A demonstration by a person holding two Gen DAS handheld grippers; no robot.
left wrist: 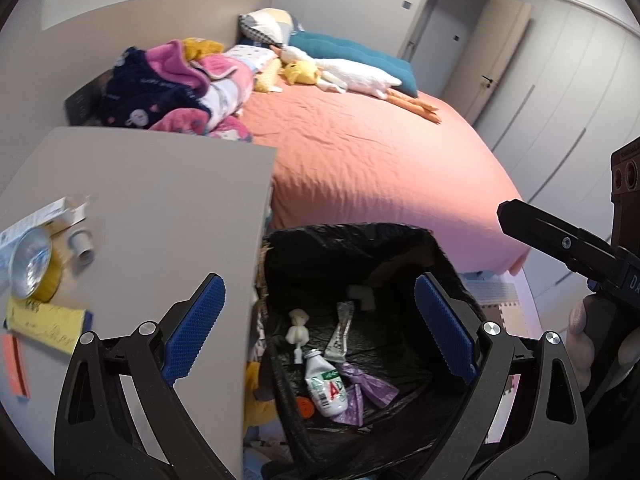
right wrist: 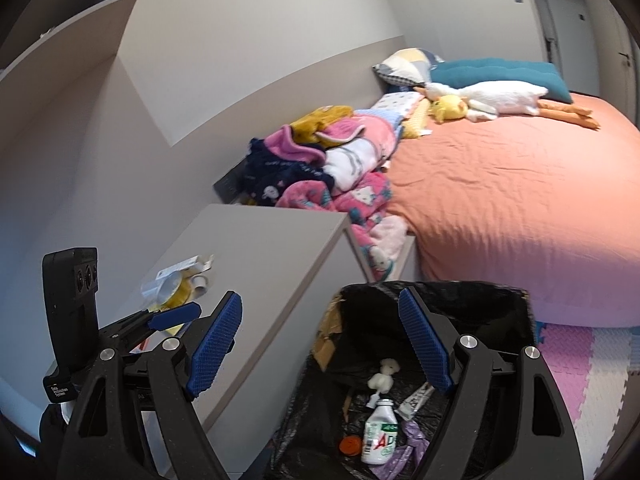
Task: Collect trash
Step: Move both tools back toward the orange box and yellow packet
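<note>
Sitting on the floor between counter and bed, the trash bin (left wrist: 400, 248) with its black liner holds a white drink bottle (left wrist: 325, 386), an orange cap (left wrist: 305, 406) just beside it, a crumpled purple wrapper (left wrist: 366, 390) touching the bottle, a silver sachet (left wrist: 340, 334) and a small white plastic piece (left wrist: 298, 330). Same contents show in the right wrist view: bottle (right wrist: 380, 436), cap (right wrist: 350, 446), purple wrapper (right wrist: 412, 440). More trash lies on the grey counter (left wrist: 160, 200) at its left part: a foil cup with a yellow side (left wrist: 34, 264), a small grey tube (left wrist: 82, 246), a white box (left wrist: 40, 216), a yellow paper packet (left wrist: 46, 322), an orange slip (left wrist: 16, 364). Left gripper (left wrist: 320, 328) hovers above the bin's edge next to the counter, jaws released wide, nothing between them. Right gripper (right wrist: 320, 344) hangs over the bin too, jaws spread apart, empty. Each gripper shows in the other's view at the frame edge. Bed (left wrist: 380, 160) with salmon sheet stands behind the bin, carrying a heap of pink and navy blankets (left wrist: 176, 92), a white plush goose (left wrist: 352, 74), a yellow plush duck (left wrist: 300, 72), teal pillows (left wrist: 352, 52). Foam floor mat (right wrist: 580, 364) lies right of the bin.
</note>
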